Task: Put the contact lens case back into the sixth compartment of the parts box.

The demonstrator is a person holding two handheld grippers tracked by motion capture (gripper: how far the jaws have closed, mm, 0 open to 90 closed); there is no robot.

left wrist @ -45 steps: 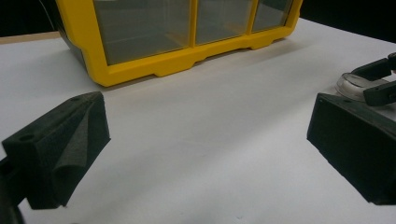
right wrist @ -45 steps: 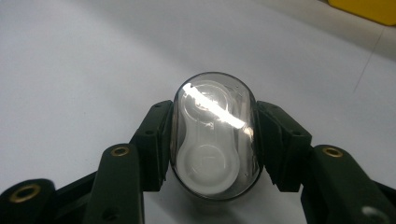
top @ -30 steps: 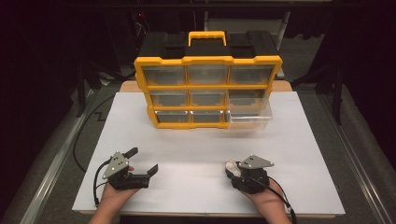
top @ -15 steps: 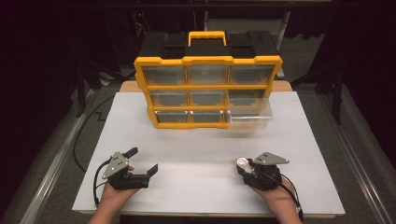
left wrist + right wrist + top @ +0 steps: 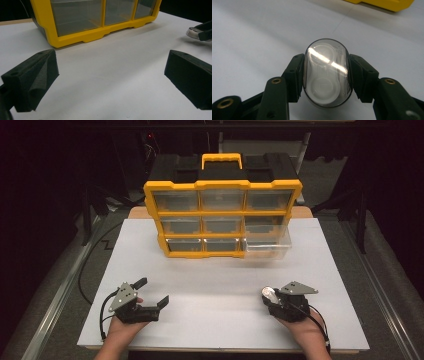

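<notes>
The right hand-held gripper (image 5: pixel 325 75) pinches a clear oval plastic case (image 5: pixel 326 72) between its pads, just above the white tabletop (image 5: pixel 220 285). The left hand-held gripper (image 5: pixel 152 292) rests spread wide, empty. The yellow drawer organizer (image 5: pixel 222 220) stands well ahead of both.

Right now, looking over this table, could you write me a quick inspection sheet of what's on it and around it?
Surface: white table top, bare between the hands.
Job's things: clear oval case with white parts inside; yellow drawer organiser upright at the back, its bottom right drawer pulled out.
Clutter: nothing seen.
Grippers: right gripper shut on the clear oval case, near the front edge; left gripper open, nothing between its pads.
Cables: black cable loops from the left gripper; another trails along the right wrist.
Surroundings: dark; grey floor beside the table.
</notes>
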